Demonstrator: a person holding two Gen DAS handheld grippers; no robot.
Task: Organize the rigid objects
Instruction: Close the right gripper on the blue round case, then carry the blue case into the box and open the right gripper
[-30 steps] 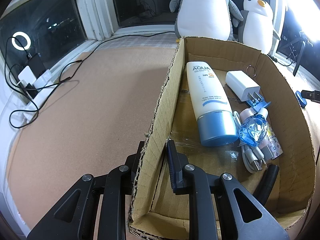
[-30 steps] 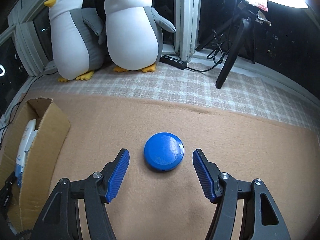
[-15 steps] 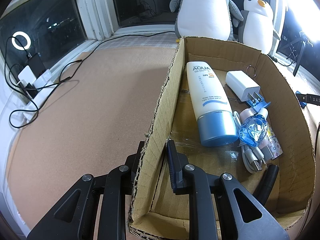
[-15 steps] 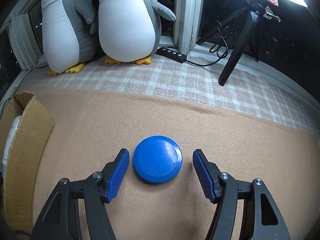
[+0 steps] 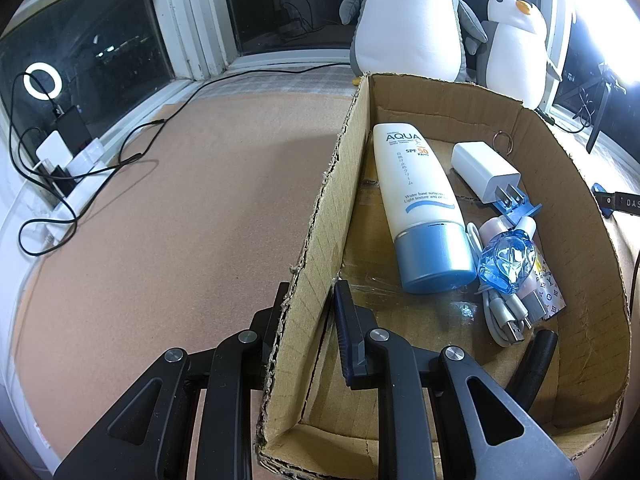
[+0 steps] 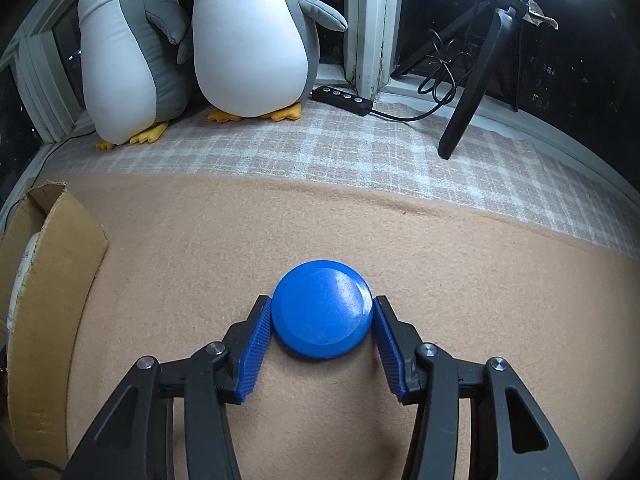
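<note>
My right gripper (image 6: 322, 320) is shut on a round blue disc (image 6: 322, 308) that lies on the tan felt; both blue pads touch its sides. My left gripper (image 5: 310, 308) is shut on the left wall of the cardboard box (image 5: 320, 240), one finger outside and one inside. In the box lie a sunscreen tube (image 5: 420, 204), a white charger (image 5: 482, 172), a blue clear bottle (image 5: 506, 260), a grey cable (image 5: 500, 316) and a black tube (image 5: 536, 356). The box corner also shows in the right wrist view (image 6: 52, 256).
Two plush penguins (image 6: 248, 40) stand on the checked cloth at the window sill. A black power strip (image 6: 342, 98) and a tripod leg (image 6: 468, 92) are at the back right. Cables and chargers (image 5: 60, 160) lie at the far left edge.
My right gripper moved forward around the blue disc and closed on it. My left gripper and the box have not moved.
</note>
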